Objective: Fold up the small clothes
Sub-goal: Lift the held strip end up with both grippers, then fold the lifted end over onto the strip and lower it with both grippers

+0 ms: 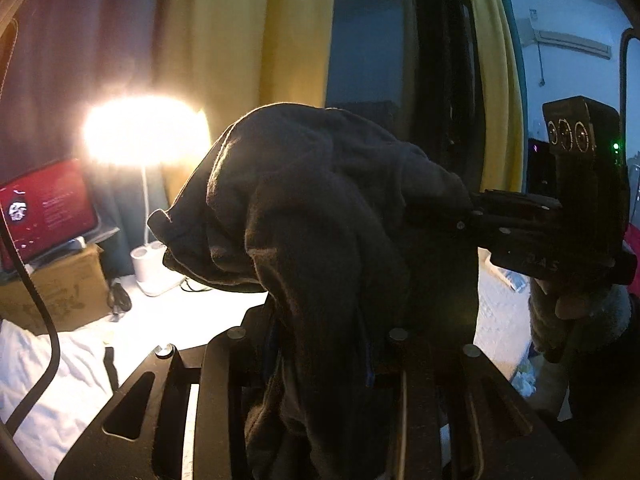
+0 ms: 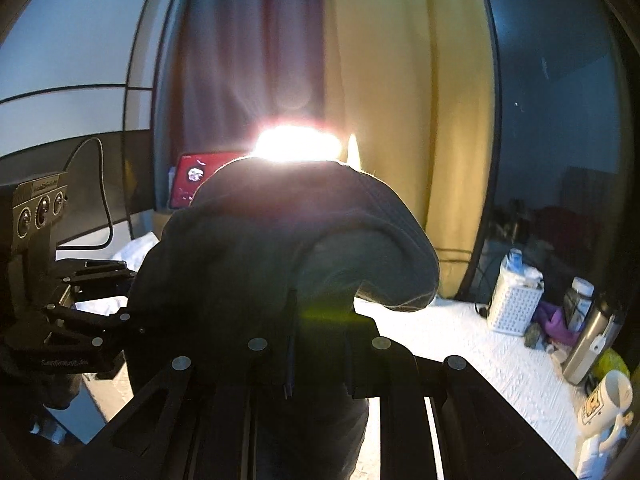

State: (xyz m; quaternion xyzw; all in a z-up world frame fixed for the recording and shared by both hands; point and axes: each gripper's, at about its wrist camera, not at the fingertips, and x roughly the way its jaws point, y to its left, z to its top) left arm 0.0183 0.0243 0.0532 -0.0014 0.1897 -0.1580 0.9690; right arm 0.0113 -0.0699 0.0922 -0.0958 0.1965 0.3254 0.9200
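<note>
Dark garment (image 1: 320, 216) is held aloft, clamped by left gripper (image 1: 320, 344) and right gripper (image 2: 316, 344); corners should be kept level before lowering onto the white surface (image 2: 460, 336).

L wrist cam looks fwd along its fingers, close up on the dark garment (image 1: 320, 240), facing the lamp (image 1: 146, 130) and curtains. R wrist cam does likewise from the opposite side. Both share garment (image 2: 280, 248), lamp (image 2: 298, 144), red screen (image 1: 48, 204).

A lit white lamp (image 1: 146, 136) stands beside a red laptop screen (image 1: 46, 208) on a cardboard box (image 1: 60, 284). A white perforated basket (image 2: 514, 304), steel flask (image 2: 588, 340) and mug (image 2: 604, 404) sit along the white-covered surface (image 2: 460, 336).
</note>
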